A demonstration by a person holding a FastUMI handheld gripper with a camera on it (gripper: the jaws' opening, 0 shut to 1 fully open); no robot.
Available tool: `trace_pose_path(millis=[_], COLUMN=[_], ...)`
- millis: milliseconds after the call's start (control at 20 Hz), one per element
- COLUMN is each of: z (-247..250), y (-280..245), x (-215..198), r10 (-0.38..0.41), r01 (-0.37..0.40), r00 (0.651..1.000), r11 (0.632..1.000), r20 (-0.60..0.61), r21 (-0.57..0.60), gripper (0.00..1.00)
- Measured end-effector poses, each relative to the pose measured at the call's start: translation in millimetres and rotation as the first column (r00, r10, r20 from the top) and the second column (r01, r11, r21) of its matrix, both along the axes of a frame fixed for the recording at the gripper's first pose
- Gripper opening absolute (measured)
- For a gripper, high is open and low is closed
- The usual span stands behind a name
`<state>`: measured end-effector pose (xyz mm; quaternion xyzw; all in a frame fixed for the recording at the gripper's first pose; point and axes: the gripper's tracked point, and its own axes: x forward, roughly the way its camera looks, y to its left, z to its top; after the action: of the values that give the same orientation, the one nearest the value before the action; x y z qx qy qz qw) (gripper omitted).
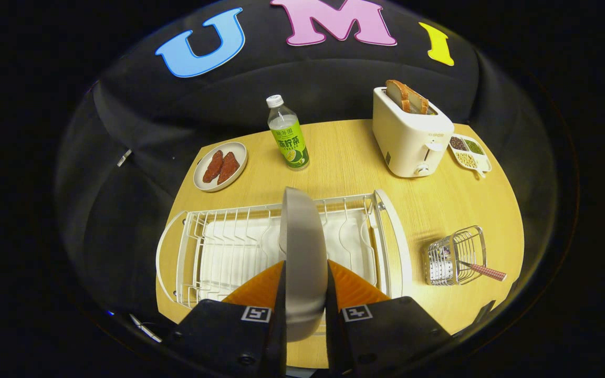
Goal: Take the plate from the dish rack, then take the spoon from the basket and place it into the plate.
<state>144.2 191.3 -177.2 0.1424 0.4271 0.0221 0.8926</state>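
Your gripper [305,294] pinches the plate [302,252] edge-on above the rack [229,247]; tilt it and it may slip out.

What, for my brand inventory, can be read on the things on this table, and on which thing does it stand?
No text here can be quoted.
Bottle: printed characters on its green label, too blurred to quote.
Toaster: small brand mark near its top edge, too small to read.
Tool, fingers shut on the plate: square pattern tags, no words.
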Motion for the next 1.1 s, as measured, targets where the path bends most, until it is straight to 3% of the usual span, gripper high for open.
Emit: trace_pose_path(millis=[300, 600, 750, 1100], z=[25.7, 34.4, 35.6, 51.0], y=[-8.3, -24.7, -25.7, -40.6], x=[8.0, 11.1, 6.5, -29.9], r10=[0.007, -0.045, -0.04, 0.055], r01=[0.002, 0.052, 0.044, -0.06], r00=[0.997, 0.995, 0.996, 0.989], r11=[0.995, 0.996, 0.998, 0.998], r20=[0.079, 0.086, 0.084, 0.14], r21=[-0.103, -0.077, -0.041, 0.034], gripper=[0.31, 0.31, 0.23, 0.23])
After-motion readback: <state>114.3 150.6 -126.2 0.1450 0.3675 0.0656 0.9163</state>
